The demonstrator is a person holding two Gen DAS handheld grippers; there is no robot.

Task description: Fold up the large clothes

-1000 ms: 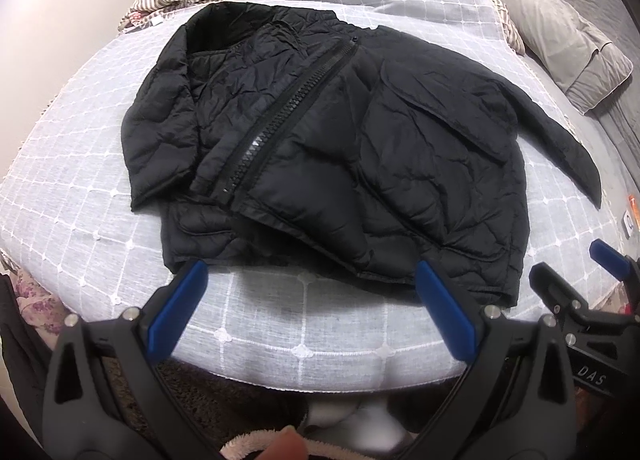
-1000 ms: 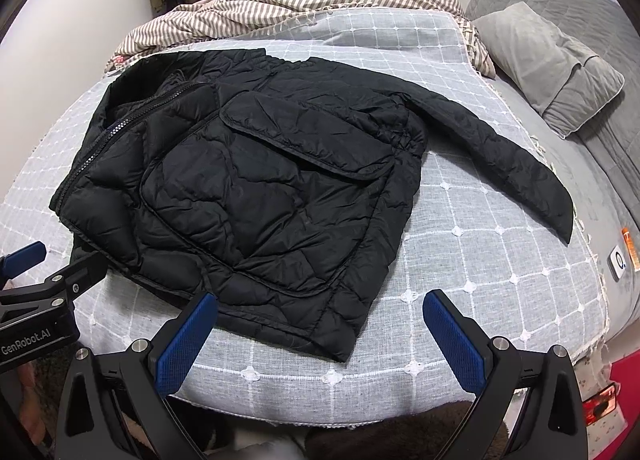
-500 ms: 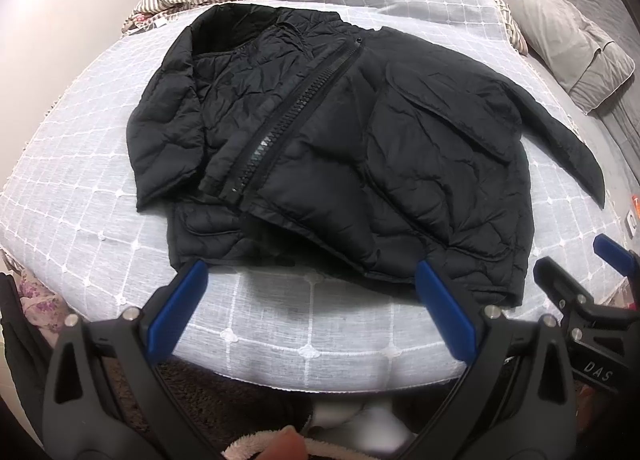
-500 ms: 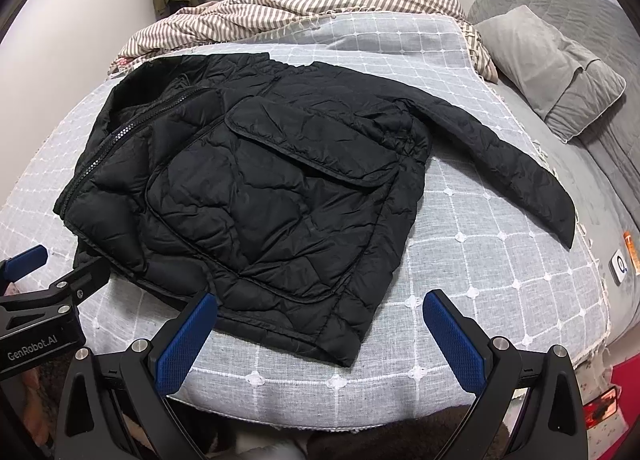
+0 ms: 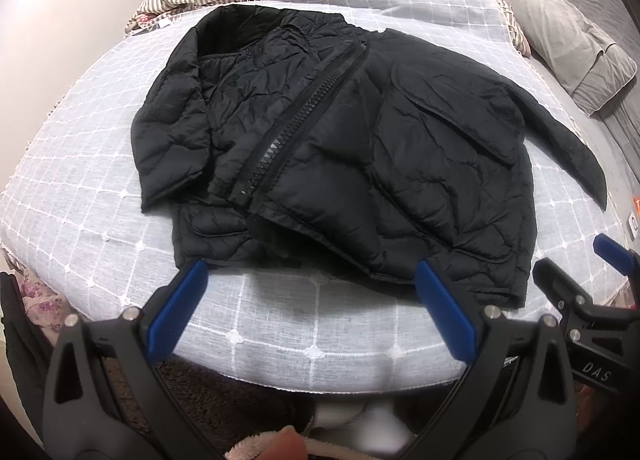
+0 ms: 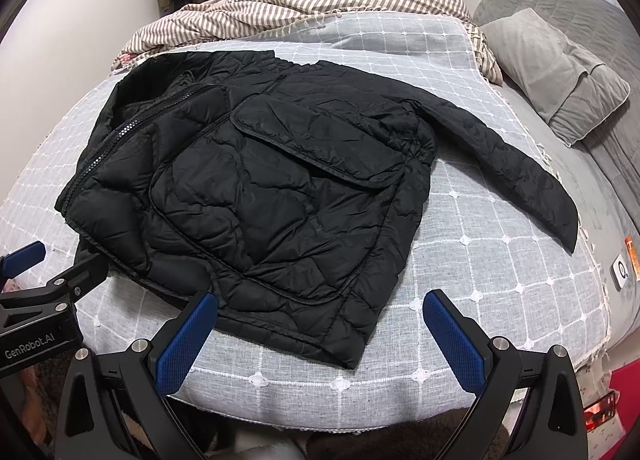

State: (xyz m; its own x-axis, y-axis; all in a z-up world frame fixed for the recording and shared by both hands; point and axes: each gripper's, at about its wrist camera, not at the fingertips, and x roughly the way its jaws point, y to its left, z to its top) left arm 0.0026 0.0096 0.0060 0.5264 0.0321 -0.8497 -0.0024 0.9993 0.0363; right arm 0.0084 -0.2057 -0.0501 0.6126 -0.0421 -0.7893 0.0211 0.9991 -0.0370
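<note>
Hovering wide open and empty at the near edge of the grey grid-patterned bedspread (image 6: 472,220), the left gripper (image 5: 310,310) and right gripper (image 6: 320,334) face the black quilted puffer jacket (image 6: 280,196), one sleeve folded in, the other outstretched, body unfolded.

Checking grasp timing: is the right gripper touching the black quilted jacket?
Cannot tell. In the right wrist view, the right gripper is open, its left finger overlapping the black quilted jacket hem.

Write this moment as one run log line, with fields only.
jacket: flat on bed, unfolded | left tongs: open, empty | right tongs: open, empty | contact: none
</note>
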